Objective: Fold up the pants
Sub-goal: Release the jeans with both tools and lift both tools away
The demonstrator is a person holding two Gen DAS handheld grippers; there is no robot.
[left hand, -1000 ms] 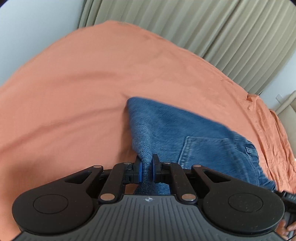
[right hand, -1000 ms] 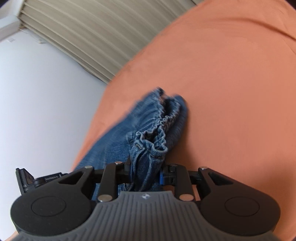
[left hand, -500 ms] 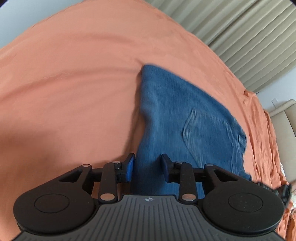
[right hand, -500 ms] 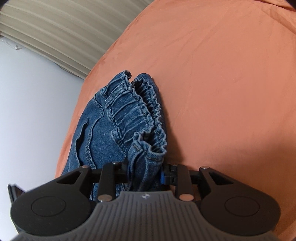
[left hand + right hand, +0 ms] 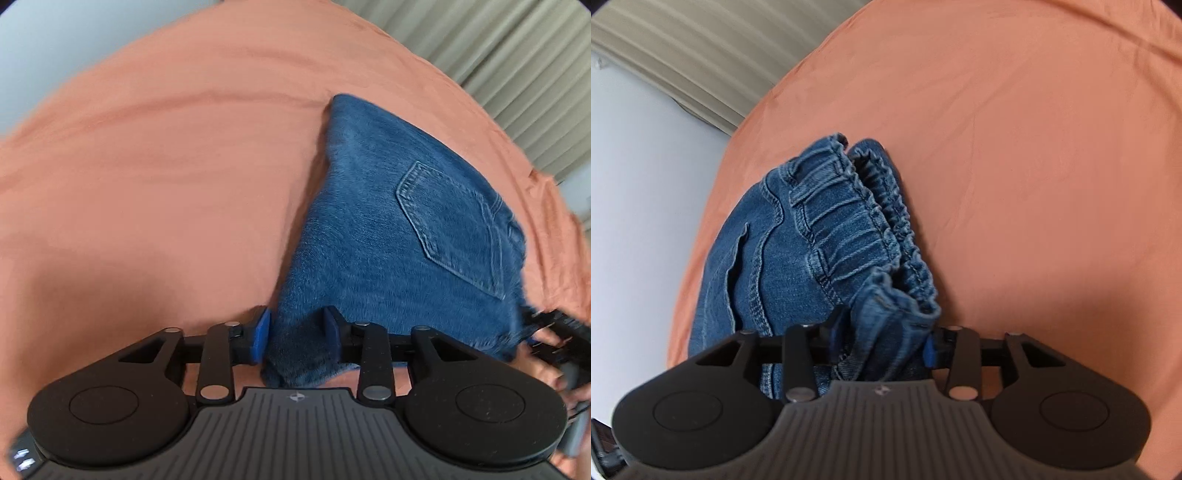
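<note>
Both grips have just loosened: the left gripper point(image 5: 297, 332), pinched shut a second ago, is opening its fingers around the near edge of the folded blue denim pants point(image 5: 399, 229). The right gripper point(image 5: 882, 338) is opening around the elastic waistband point(image 5: 849, 221). The fold looks placed. The pants lie on the orange bedsheet point(image 5: 147, 184), long axis from 6 toward 12 o'clock, waistband at 3 o'clock.

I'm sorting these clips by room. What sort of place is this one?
Most likely a bedroom. The jeans lie on a broad soft surface under an orange sheet, which looks like a bed, with pleated curtains behind it and a plain pale wall beside it.
</note>
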